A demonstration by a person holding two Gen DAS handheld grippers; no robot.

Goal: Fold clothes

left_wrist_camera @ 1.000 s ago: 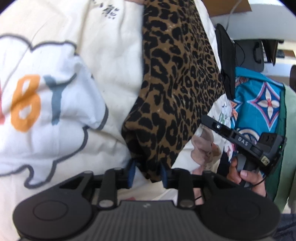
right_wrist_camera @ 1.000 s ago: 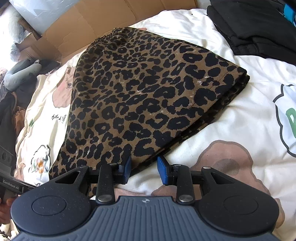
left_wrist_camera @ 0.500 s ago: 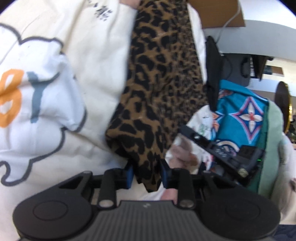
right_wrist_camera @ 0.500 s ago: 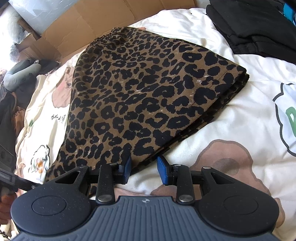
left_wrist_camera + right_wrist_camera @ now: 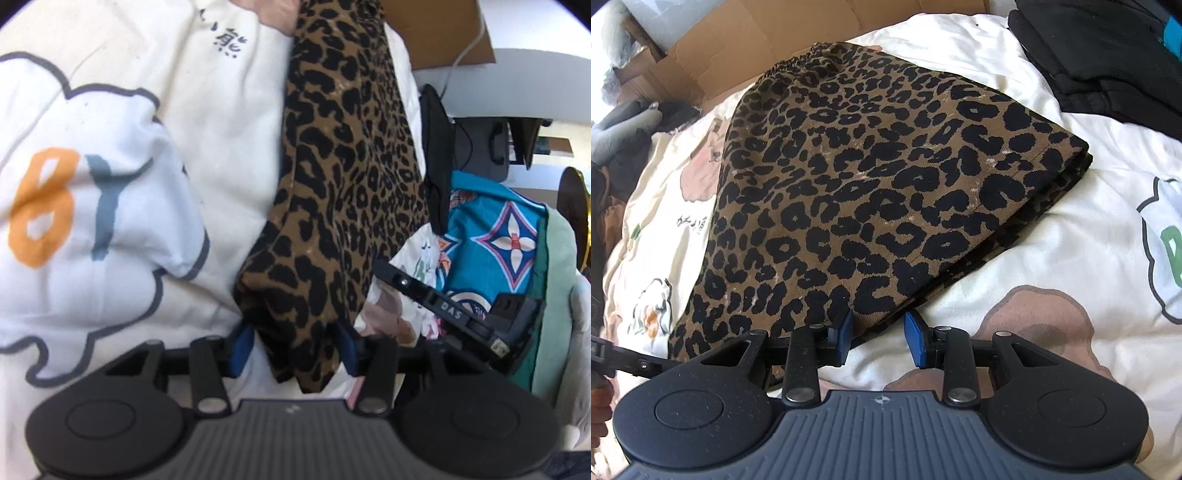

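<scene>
Nearest the left wrist camera, the left tool (image 5: 293, 349) has its blue pads (image 5: 242, 347) spread, and a bunched corner of the leopard-print garment (image 5: 343, 192) hangs down between them — whether either pad touches the cloth I cannot tell. Just to its right sits the other black tool, its body marked "DAS". Past the pads, the garment runs away up the middle of the view over a cream bedspread (image 5: 229, 122) printed with a cloud shape and orange and grey letters. To the right of the garment lie a black garment (image 5: 437, 155) and a bright blue patterned cloth (image 5: 495, 236), with a pale green cloth at the edge.

In the right wrist view, the right tool (image 5: 878, 338) is also spread, holding nothing; its left pad (image 5: 846, 334) sits right at the near edge of the garment (image 5: 871, 184), its right pad over the bedspread (image 5: 1082, 229). The garment lies folded and flat on the bed, its layered edges stacked on the right side and a gathered waistband at the far end. Beyond it — flattened cardboard (image 5: 768, 40) at the far left and a pile of black clothes (image 5: 1108, 55) at the far right.
</scene>
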